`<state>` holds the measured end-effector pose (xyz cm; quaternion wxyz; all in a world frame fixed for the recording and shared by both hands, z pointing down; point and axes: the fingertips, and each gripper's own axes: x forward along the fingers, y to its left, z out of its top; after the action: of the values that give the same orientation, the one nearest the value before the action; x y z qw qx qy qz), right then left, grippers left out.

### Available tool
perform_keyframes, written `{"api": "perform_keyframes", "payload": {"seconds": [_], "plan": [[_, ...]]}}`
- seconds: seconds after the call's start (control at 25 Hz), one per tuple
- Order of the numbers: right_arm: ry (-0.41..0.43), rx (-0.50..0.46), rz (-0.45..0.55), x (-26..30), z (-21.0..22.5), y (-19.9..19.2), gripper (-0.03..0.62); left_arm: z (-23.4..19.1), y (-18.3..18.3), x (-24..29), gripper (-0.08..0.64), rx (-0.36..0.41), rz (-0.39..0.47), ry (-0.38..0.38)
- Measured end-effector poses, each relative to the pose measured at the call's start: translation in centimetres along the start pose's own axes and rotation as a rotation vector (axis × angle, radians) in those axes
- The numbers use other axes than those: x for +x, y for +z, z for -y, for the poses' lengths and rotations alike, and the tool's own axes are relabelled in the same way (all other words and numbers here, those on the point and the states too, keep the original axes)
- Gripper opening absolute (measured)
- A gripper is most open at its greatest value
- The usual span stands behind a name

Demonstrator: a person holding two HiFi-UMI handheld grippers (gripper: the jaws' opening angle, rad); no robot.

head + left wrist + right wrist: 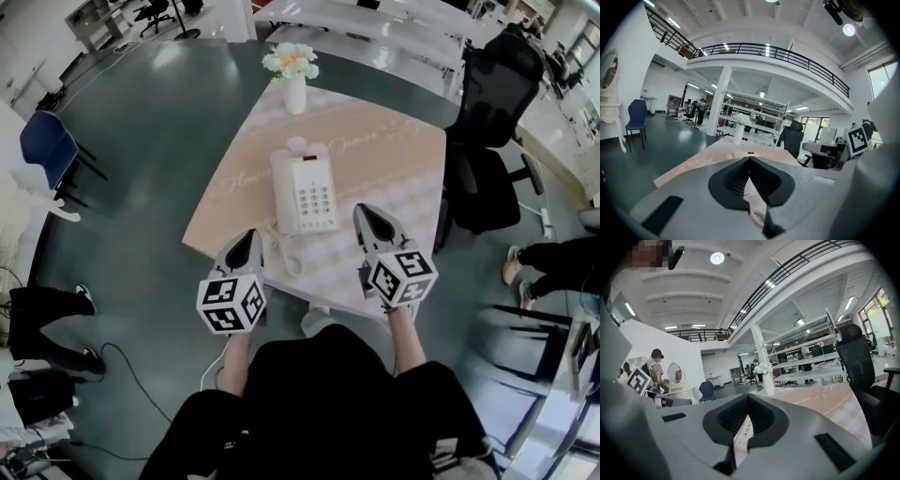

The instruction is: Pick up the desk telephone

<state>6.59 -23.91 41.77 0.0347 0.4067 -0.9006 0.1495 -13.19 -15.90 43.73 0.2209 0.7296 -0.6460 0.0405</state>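
A cream desk telephone [303, 191] with a keypad and a coiled cord [286, 255] lies flat in the middle of the pink-clothed table [389, 159]. My left gripper [247, 234] hovers shut over the table's near edge, just left of the cord and short of the phone. My right gripper [365, 212] is shut too, close to the phone's near right corner but apart from it. In the left gripper view the cord [756, 216] shows through the closed jaws; in the right gripper view the keypad [743, 432] shows the same way. Neither holds anything.
A white vase of flowers [293, 77] stands at the table's far end. A black office chair [487, 141] sits at the table's right side, a blue chair [47, 145] far left. People stand at the left and right; cables lie on the floor.
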Motion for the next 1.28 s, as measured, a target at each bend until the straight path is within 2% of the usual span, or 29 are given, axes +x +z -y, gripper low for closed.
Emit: {"api": "perform_keyframes", "payload": {"seconds": [0.32,0.44,0.88,1.04,1.16,1.28], "plan": [[0.065,0.051,-0.088,5.6,2.6,-1.6,-0.007,-1.1,-1.7,5.2,0.0,-0.054,-0.08,0.028],[0.083,0.048,-0.124,7.2,3.2,-2.8,-0.008,-1.3,-2.5,7.1,0.0,-0.087,-0.108,0.016],[0.042,0.135,-0.2,11.6,6.2,-6.1,-0.006,-2.7,-4.6,12.0,0.0,-0.133,-0.231,0.019],[0.011,0.205,-0.2,13.1,7.3,-6.9,-0.006,-3.3,-4.5,13.5,0.002,-0.146,-0.245,0.011],[0.008,0.25,-0.208,14.4,7.8,-7.7,0.003,-3.7,-4.7,14.9,0.068,-0.173,-0.262,-0.013],[0.007,0.31,-0.231,15.4,8.1,-8.8,0.087,-3.7,-5.2,16.1,0.129,-0.209,-0.275,-0.034]]}}
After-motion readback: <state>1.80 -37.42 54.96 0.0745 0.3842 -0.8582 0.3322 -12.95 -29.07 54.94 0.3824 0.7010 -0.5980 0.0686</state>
